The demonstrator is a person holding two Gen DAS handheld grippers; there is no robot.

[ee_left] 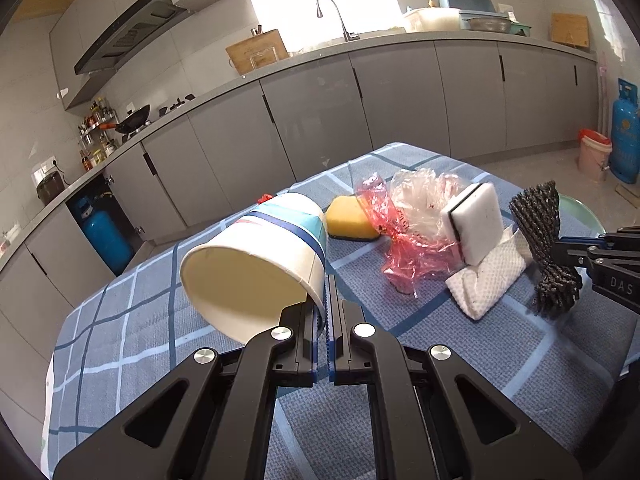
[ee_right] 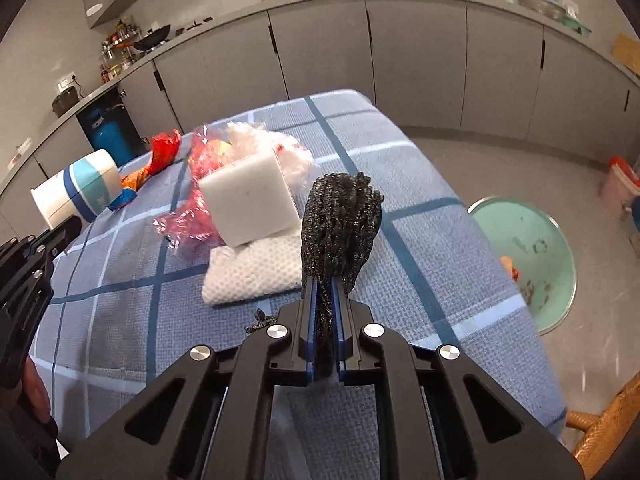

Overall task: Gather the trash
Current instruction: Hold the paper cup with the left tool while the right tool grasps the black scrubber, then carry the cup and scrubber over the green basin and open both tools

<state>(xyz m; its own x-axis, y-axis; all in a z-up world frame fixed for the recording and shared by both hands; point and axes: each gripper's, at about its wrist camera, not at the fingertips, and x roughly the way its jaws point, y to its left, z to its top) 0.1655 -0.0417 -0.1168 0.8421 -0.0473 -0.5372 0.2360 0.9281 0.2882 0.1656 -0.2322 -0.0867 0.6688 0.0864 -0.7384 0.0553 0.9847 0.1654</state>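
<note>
My left gripper [ee_left: 326, 300] is shut on the rim of a white paper cup [ee_left: 256, 256] with blue stripes, which is tipped on its side over the checked tablecloth [ee_left: 140, 320]. In the right wrist view the cup [ee_right: 76, 196] shows at the far left. My right gripper [ee_right: 325, 284] is shut on a black mesh scourer [ee_right: 340, 228], held upright above the cloth. Between the two lie a yellow sponge [ee_left: 350, 218], crumpled pink and clear plastic wrap [ee_left: 408, 220], and a white foam block [ee_right: 248, 200] leaning on a folded white cloth [ee_right: 248, 276]. A red wrapper [ee_right: 162, 152] lies behind them.
A pale green basin [ee_right: 532, 256] with scraps in it sits on the floor right of the table. A wicker chair [ee_right: 604, 428] is at the near right corner. A blue gas cylinder [ee_left: 626, 136] and a pink bucket [ee_left: 596, 152] stand by the grey cabinets.
</note>
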